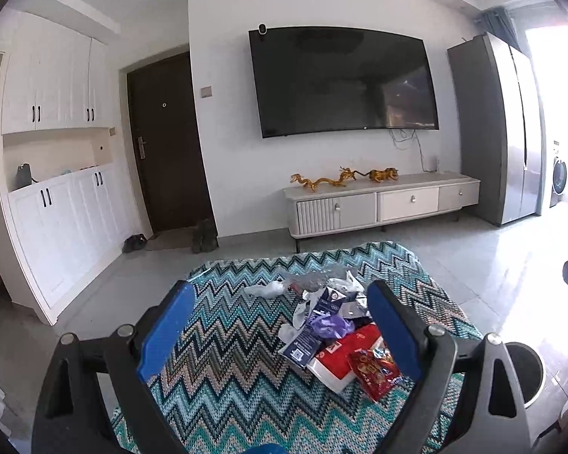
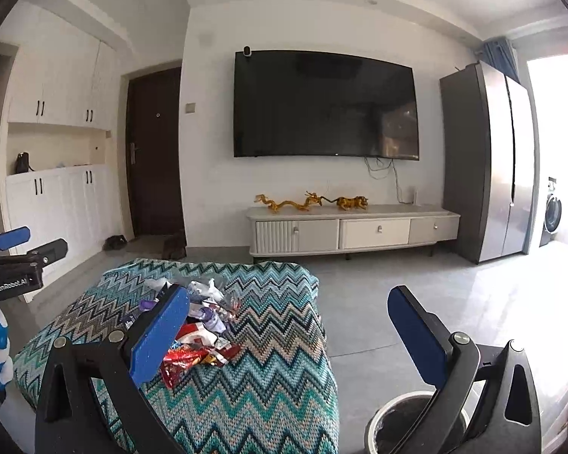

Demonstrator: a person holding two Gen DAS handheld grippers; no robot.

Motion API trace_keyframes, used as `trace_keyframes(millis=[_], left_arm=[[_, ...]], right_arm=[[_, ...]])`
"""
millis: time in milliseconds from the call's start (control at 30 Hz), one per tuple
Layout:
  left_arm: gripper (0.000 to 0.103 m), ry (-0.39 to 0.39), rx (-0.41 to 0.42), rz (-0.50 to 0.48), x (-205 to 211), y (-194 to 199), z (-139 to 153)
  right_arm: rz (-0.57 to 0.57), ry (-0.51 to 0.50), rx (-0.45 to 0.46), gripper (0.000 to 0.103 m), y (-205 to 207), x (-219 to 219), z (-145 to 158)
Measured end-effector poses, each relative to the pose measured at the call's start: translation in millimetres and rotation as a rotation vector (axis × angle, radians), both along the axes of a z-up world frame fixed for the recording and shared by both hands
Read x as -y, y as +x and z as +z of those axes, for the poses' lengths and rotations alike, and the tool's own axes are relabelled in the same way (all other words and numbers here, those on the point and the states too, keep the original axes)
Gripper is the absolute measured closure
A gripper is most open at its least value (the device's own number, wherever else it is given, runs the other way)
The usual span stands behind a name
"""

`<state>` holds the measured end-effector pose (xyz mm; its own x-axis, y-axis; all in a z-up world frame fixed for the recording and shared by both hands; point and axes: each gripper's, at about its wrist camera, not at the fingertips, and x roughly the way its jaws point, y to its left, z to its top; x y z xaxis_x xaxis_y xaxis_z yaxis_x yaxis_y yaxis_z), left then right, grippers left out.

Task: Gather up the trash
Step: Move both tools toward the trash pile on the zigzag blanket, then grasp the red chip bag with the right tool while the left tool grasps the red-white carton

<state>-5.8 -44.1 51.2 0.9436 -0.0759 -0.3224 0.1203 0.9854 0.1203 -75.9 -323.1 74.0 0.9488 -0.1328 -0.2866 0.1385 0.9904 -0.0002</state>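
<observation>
A pile of trash [image 1: 329,325] lies on a table under a teal zigzag cloth [image 1: 223,348]. In it are a shiny red wrapper [image 1: 375,372], a red and white packet [image 1: 339,361], a purple wrapper [image 1: 331,325], a dark blue carton [image 1: 308,340] and a white tissue [image 1: 265,288]. My left gripper [image 1: 280,325] hangs open just short of the pile, which shows between its blue pads. My right gripper [image 2: 287,335] is open and empty at the table's right edge, with the pile [image 2: 208,314] behind its left finger. The left gripper [image 2: 47,239] also shows at the left of the right wrist view.
A round bin with a pale rim [image 2: 375,416] [image 1: 540,378] stands on the tiled floor to the right of the table. Beyond are a TV cabinet [image 1: 382,204], a wall TV, a grey fridge [image 1: 500,132], a dark door and white cupboards [image 1: 56,196].
</observation>
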Motion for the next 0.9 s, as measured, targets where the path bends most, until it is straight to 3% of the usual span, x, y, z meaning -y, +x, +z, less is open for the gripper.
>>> trace_keyframes(millis=[400, 900], left_arm=[[0.011, -0.002, -0.028, 0.025, -14, 41, 5], [0.011, -0.043, -0.203, -0.022, -31, 103, -39]], right_arm=[[0.002, 0.005, -0.027, 0.0, 41, 1, -6], [0.095, 0.039, -0.149, 0.0, 95, -2, -40]])
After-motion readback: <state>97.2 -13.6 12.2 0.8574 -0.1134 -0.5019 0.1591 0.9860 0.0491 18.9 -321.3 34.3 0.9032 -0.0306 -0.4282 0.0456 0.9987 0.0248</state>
